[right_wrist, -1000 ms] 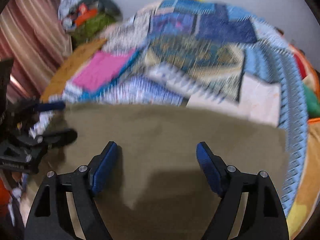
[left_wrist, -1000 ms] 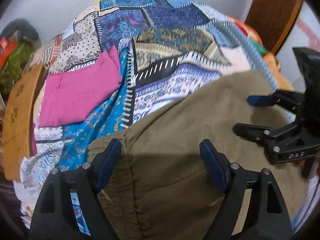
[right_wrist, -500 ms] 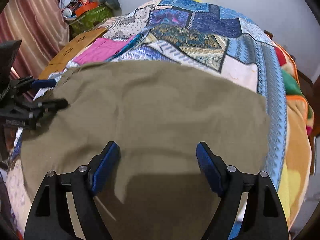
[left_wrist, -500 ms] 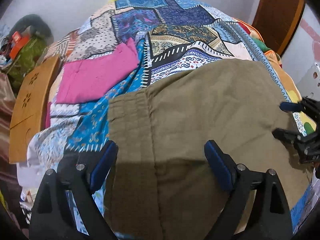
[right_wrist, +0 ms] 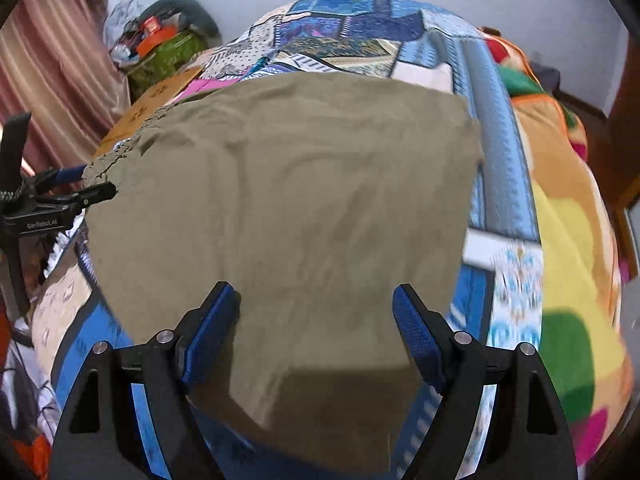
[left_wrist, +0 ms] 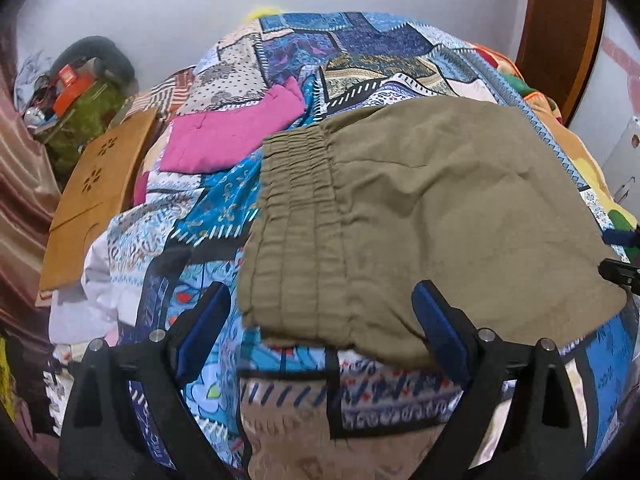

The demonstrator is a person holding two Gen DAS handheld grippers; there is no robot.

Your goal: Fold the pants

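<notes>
Olive-brown pants [left_wrist: 420,216] lie folded on a patchwork bedspread [left_wrist: 360,52], with the gathered elastic waistband [left_wrist: 296,208] at their left edge. My left gripper [left_wrist: 320,332] is open and empty, held just short of the pants' near edge. My right gripper [right_wrist: 316,332] is open and empty over the near part of the pants [right_wrist: 288,200]. The right gripper's tips show at the far right of the left wrist view [left_wrist: 618,254]. The left gripper shows at the left of the right wrist view [right_wrist: 80,186], next to the waistband.
A pink garment [left_wrist: 232,136] lies on the bedspread beyond the waistband. A wooden board [left_wrist: 96,196] leans at the bed's left side. Cluttered bags [left_wrist: 80,92] sit by the wall. A wooden door [left_wrist: 560,28] is at the right. A bright blanket [right_wrist: 560,240] covers the bed's right side.
Both grippers have drawn back toward the near side of the bed. The pants lie flat and more of the bedspread shows in front of them. Both stay open.
</notes>
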